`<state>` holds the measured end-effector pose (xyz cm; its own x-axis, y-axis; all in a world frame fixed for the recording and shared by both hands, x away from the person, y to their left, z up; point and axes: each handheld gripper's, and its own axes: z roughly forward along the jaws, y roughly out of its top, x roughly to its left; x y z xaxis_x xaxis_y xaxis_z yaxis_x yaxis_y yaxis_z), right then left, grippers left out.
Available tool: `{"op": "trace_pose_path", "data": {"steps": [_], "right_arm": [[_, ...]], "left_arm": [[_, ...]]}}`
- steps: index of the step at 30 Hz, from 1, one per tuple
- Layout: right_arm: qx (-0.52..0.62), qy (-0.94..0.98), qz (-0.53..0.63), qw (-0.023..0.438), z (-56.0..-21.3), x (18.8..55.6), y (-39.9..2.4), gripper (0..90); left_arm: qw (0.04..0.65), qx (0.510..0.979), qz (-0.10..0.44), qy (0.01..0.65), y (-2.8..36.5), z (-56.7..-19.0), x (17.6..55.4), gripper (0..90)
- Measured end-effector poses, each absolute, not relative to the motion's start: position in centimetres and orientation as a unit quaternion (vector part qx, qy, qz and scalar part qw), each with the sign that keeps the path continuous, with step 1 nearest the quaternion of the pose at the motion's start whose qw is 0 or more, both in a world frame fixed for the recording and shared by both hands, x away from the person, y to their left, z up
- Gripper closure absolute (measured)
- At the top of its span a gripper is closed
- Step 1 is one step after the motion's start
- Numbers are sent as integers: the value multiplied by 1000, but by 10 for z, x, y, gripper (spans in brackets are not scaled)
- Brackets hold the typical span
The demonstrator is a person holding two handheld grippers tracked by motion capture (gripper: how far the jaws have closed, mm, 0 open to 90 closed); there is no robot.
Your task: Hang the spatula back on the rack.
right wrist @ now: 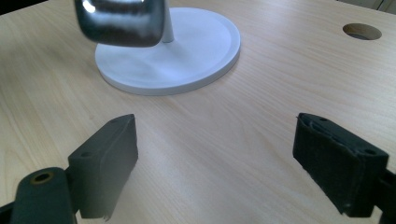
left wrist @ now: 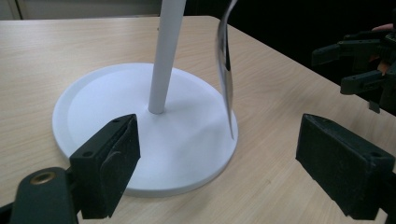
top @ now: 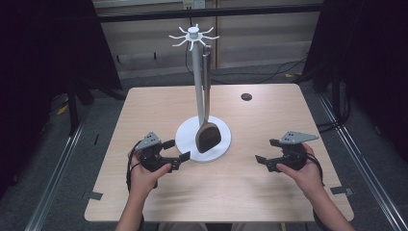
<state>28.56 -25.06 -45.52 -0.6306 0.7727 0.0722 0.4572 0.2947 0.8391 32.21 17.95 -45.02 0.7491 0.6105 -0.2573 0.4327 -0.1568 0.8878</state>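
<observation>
Because it hangs freely from a hook of the white rack [top: 194, 36], the spatula [top: 208, 135] is best judged a light, stiff utensil that will swing at a touch. Its dark blade, glossy and probably slippery in the right gripper view [right wrist: 120, 21], hovers just above the rack's round base [top: 223, 144], at about 4 o'clock from the pole [top: 197, 82]. The slim grey handle [top: 206, 72], running up beside the pole, looks like the surest place to take hold, pinched across its flat faces. The left gripper [top: 175, 150] sits at 8 o'clock of the base, nearly at its rim, jaws spread and empty. The right gripper [top: 267, 150] rests well apart at 3 o'clock, jaws likewise spread and empty, on the wooden table [top: 144, 106].
</observation>
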Motion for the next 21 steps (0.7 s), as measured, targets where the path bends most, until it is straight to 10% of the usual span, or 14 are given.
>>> {"op": "trace_pose_path", "data": {"steps": [21], "right_arm": [[395, 786, 442, 172, -461, 288, -253, 126]], "left_arm": [[543, 757, 80, 354, 191, -465, 324, 132]]}}
